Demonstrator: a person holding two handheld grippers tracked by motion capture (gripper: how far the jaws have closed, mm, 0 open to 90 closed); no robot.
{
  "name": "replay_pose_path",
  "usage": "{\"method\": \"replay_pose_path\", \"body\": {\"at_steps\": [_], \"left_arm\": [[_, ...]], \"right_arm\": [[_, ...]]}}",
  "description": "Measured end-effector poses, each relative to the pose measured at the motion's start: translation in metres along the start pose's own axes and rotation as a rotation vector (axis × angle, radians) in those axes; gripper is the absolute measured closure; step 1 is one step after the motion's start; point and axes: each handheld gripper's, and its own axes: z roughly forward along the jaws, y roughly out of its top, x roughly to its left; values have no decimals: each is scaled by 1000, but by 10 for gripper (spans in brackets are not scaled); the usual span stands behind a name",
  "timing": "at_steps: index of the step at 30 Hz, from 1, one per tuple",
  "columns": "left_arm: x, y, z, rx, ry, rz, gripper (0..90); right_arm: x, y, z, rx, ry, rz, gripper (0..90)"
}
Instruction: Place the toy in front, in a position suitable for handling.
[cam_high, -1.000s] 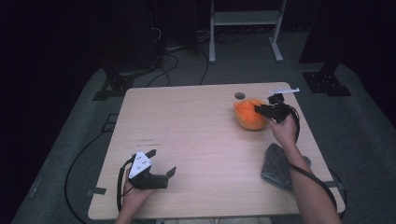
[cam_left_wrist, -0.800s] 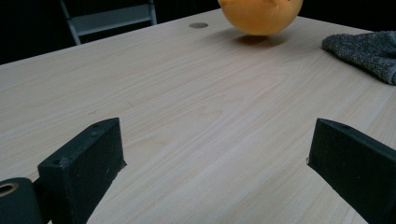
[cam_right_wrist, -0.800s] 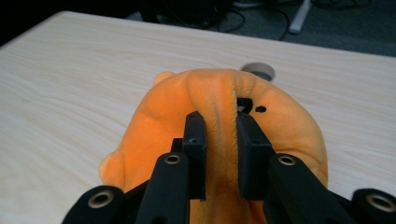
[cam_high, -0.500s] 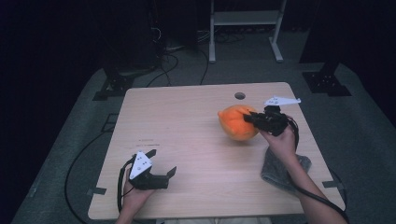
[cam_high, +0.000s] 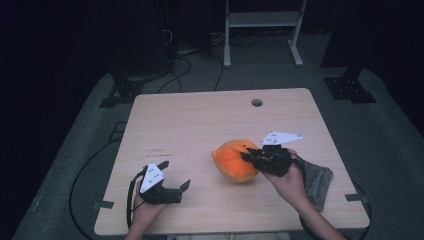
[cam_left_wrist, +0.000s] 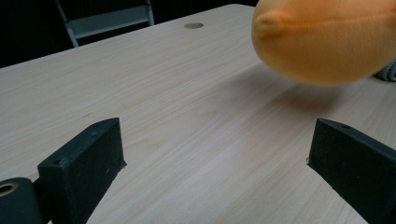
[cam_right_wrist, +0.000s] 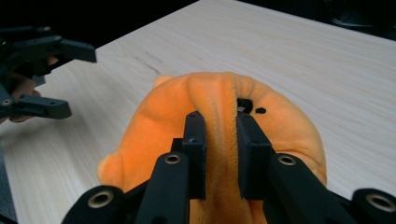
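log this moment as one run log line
right hand-held gripper: shut on orange plush toy, pinching a fold | left hand-held gripper: open, nothing held | grey cloth: near right table edge

Both grippers are black: the left gripper (cam_high: 172, 179) and right gripper (cam_high: 248, 156) each carry a pale three-cornered plate, flat rectangular jaws, brass-ringed pivot holes and trailing black cable.

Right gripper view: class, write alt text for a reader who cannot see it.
The right claw pinches a fold of an orange plush toy above a light wooden table. At far left, the left claw stands open.
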Motion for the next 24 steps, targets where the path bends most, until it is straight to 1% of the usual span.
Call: {"method": "replay_pose_path", "body": {"at_steps": [2, 3, 4, 5, 7, 8, 9, 11, 12, 13, 14, 15, 16, 17, 18, 19, 20, 21, 22, 24], "left_arm": [[-2, 0, 1, -1, -7, 6, 27], [-3, 1, 1, 0, -11, 10, 27], [-4, 1, 1, 2, -13, 15, 27], [-5, 1, 2, 3, -18, 17, 27], [-8, 2, 3, 2, -33, 19, 27], [-10, 3, 5, 3, -40, 30, 28], [-10, 3, 5, 3, -40, 30, 28], [-13, 5, 8, 3, -55, 37, 28], [-15, 5, 8, 2, -58, 37, 28], [-16, 6, 9, -1, -63, 38, 28], [-18, 6, 10, 1, -73, 44, 28], [-18, 6, 10, 1, -73, 44, 28], [-20, 7, 10, 5, -79, 41, 28], [-21, 7, 11, 4, -82, 43, 27], [-22, 7, 11, -4, -86, 38, 28], [-23, 7, 12, -2, -90, 40, 27], [-24, 8, 13, -5, -96, 35, 28], [-25, 9, 13, -5, -102, 35, 28], [-27, 10, 14, -8, -106, 36, 28], [-31, 12, 17, -10, -112, 46, 28]], "right_arm": [[7, -2, 7, -4, 19, 18, 756], [7, -2, 7, -4, 19, 18, 756], [11, -5, 13, 0, 11, 25, 754], [11, -5, 13, 0, 11, 25, 754], [14, -10, 20, 20, -5, 18, 750], [17, -17, 28, 52, -15, 21, 738], [17, -17, 28, 52, -15, 21, 738], [22, -25, 36, 76, -21, 10, 700], [29, -30, 36, 66, -33, -16, 642], [29, -30, 36, 66, -33, -16, 642], [32, -28, 34, 67, -43, -36, 568], [32, -28, 34, 67, -43, -36, 568], [32, -28, 33, 68, -39, -42, 539], [32, -27, 32, 73, -36, -55, 489], [32, -26, 30, 73, -27, -54, 472], [31, -25, 27, 62, -14, -56, 463], [29, -22, 19, 37, -1, -54, 465], [29, -22, 19, 37, -1, -54, 465], [24, -17, 11, -2, 31, -35, 466], [16, -12, 6, -24, 25, -33, 489]]}}
